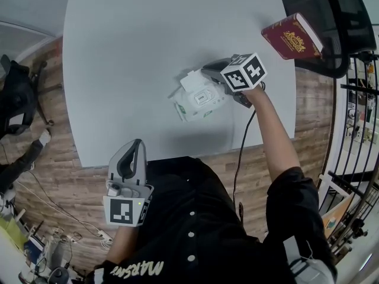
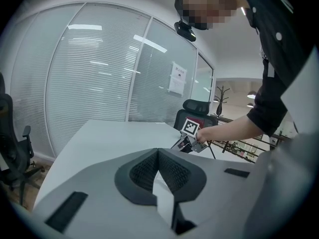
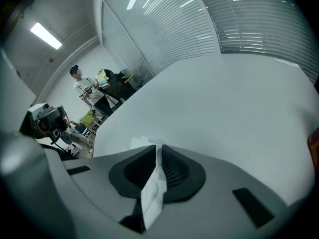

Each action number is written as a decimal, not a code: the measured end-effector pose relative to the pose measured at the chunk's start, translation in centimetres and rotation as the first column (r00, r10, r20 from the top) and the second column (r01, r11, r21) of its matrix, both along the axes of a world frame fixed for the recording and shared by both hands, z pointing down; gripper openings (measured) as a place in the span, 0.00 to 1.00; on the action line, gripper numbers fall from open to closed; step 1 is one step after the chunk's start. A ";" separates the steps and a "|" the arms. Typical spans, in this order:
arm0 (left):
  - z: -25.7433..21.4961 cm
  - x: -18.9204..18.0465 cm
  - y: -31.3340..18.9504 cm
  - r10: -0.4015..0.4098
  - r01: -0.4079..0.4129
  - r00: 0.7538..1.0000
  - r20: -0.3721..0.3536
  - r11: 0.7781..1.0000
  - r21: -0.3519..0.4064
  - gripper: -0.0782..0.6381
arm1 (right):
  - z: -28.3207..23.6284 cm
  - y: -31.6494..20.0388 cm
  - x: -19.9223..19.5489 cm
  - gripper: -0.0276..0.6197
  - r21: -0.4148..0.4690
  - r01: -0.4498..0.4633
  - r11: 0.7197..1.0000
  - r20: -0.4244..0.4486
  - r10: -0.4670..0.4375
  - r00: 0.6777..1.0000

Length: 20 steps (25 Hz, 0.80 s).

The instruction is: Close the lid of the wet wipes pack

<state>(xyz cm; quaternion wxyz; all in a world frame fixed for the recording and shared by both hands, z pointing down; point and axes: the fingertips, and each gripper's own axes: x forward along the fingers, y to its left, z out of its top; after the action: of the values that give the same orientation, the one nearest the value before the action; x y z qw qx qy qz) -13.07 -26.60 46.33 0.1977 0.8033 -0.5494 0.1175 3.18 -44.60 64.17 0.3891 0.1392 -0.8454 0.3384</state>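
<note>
The wet wipes pack (image 1: pixel 198 101), white with green print, lies flat near the middle of the grey table (image 1: pixel 148 40). A white wipe (image 1: pixel 192 79) stands up at its far end. My right gripper (image 1: pixel 208 73) reaches down to that end, and in the right gripper view its jaws are shut on the white wipe (image 3: pixel 151 190), which hangs between the pads. Whether the pack's lid is open I cannot tell. My left gripper (image 1: pixel 137 142) is held off the table's near edge, well apart from the pack. Its jaws (image 2: pixel 158 151) are shut with nothing in them.
A red book (image 1: pixel 293 36) lies at the table's right edge, with a black office chair (image 1: pixel 331 16) behind it. Another dark chair (image 1: pixel 15 99) stands on the wooden floor at the left. A cable (image 1: pixel 241 152) runs down from the right gripper.
</note>
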 end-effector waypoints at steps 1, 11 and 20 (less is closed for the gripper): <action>-0.2 0.0 0.0 0.006 -0.006 1.000 0.006 1.000 0.017 0.12 | -0.4 0.3 0.1 0.13 0.015 0.016 1.000 0.013 -0.016 1.000; -1.2 1.0 1.4 0.028 -0.028 0.999 0.016 0.999 0.046 0.12 | -2.8 3.6 2.2 0.13 0.171 0.116 0.978 0.064 -0.128 0.990; -1.4 2.4 2.4 0.054 -0.055 0.998 0.021 0.997 0.050 0.12 | -2.4 6.5 4.0 0.14 0.351 0.180 0.919 0.004 -0.194 0.981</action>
<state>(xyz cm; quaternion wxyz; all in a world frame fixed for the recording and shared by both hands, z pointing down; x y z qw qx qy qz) -10.64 -24.17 44.93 0.1688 0.8216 -0.5319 0.1167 7.22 -38.07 61.73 0.3726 0.1181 -0.9086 0.1470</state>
